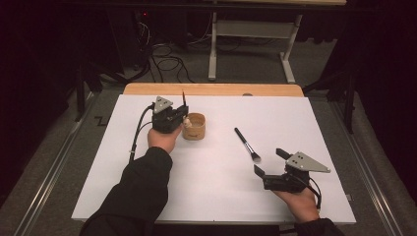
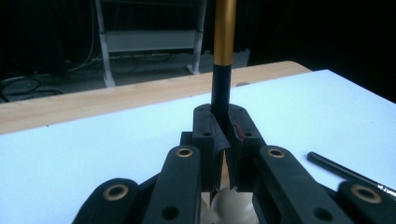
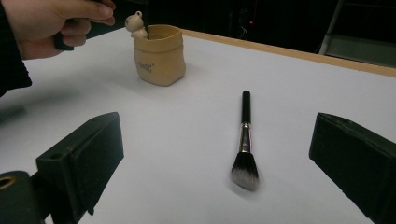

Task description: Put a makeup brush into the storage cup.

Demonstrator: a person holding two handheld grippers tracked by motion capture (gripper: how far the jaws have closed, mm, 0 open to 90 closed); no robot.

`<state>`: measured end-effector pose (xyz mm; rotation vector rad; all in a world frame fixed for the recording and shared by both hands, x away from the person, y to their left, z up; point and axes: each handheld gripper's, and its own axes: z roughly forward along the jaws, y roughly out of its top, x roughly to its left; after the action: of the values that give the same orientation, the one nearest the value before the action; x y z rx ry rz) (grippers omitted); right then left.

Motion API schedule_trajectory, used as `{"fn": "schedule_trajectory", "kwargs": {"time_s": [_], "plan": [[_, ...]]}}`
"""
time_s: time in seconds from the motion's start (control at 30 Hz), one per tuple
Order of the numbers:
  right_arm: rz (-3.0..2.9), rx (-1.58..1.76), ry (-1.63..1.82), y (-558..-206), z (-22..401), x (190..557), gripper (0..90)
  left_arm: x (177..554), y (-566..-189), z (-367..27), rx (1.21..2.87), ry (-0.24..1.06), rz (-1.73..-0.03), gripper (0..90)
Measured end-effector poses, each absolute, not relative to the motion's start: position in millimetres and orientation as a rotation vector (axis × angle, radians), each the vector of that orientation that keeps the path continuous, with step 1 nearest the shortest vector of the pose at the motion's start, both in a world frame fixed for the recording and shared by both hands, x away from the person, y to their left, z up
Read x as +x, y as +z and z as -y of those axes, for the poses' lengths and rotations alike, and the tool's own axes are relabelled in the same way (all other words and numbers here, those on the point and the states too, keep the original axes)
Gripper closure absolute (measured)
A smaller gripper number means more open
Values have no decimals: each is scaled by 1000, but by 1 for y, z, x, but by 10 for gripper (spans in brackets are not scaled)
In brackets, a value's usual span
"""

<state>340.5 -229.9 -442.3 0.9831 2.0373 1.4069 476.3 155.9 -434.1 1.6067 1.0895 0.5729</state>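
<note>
L gripper (image 1: pixel 178 118) clamped on a thin black brush handle (image 2: pixel 219 91) w/ gold upper section, held upright between the pads, right at the near-left rim of the tan pot (image 1: pixel 194 126); handle top pokes up above the gripper in high view. Lower end of that brush goes down by the pot's rim next to a small cream bear figure (image 3: pixel 136 24); can't tell how deep it sits inside. Pot stands upright on the white board (image 1: pixel 206 191), mid-left. R gripper (image 1: pixel 269 164) jaws wide apart, holding nothing, low near front-right of board. Second brush (image 3: pixel 244 140) lies flat on board just ahead of R gripper, bristles toward it, well apart from pot.
</note>
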Motion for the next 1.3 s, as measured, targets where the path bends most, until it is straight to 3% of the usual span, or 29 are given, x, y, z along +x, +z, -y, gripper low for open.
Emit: {"fn": "schedule_trajectory", "kwargs": {"time_s": [0.37, 0.53, 0.63, 1.3], "plan": [[-2040, 984, 1406, -443, 230, 341, 40, 477, -438, -155, 1611, 562, -1111, 825], [-2041, 983, 1405, -443, 229, 341, 40, 476, -437, -156, 1604, 572, -1116, 597], [-2043, 985, 1404, -443, 229, 341, 40, 474, -435, -156, 1609, 589, -1112, 521], [-2044, 982, 1403, -443, 229, 341, 41, 452, -421, -163, 1636, 565, -1079, 417]]}}
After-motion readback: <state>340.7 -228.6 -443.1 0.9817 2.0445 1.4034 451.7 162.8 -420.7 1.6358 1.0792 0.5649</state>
